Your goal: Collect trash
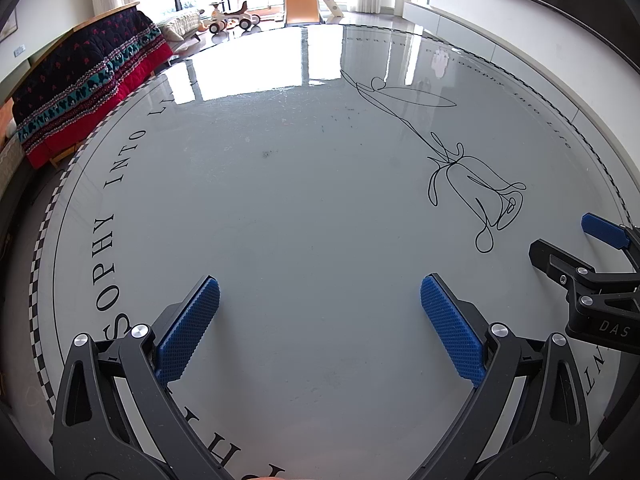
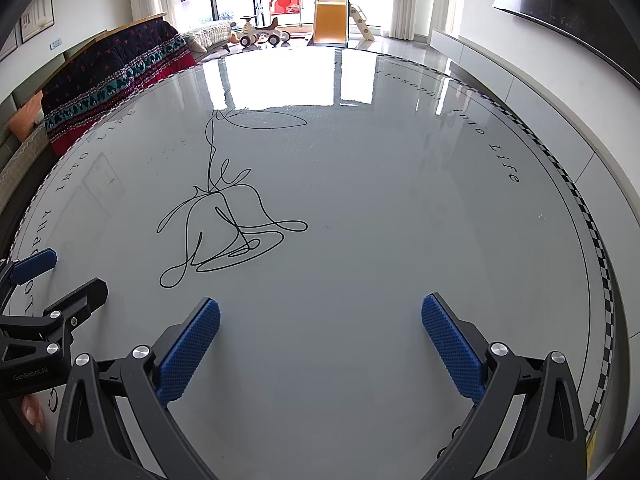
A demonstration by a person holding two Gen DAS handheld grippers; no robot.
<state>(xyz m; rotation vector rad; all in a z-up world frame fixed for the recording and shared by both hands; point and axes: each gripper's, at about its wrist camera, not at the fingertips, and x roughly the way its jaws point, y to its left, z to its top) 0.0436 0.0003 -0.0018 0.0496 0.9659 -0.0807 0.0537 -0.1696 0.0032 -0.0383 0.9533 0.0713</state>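
My left gripper [image 1: 320, 304] is open and empty, low over a round glossy grey table [image 1: 280, 220]. My right gripper [image 2: 320, 324] is open and empty over the same table [image 2: 380, 220]. Each gripper shows at the edge of the other's view: the right one at the right of the left wrist view [image 1: 576, 240], the left one at the left of the right wrist view [image 2: 68, 276]. No trash shows on the table in either view. A black line drawing of a flower [image 2: 224, 224] is printed on the tabletop.
A chair draped with a dark patterned quilt [image 1: 84, 80] stands at the table's far left edge. Beyond the table are a sofa [image 2: 212, 34], a ride-on toy [image 2: 260, 34] and a child's slide [image 2: 332, 20] by bright windows. A white low cabinet [image 2: 520, 80] runs along the right wall.
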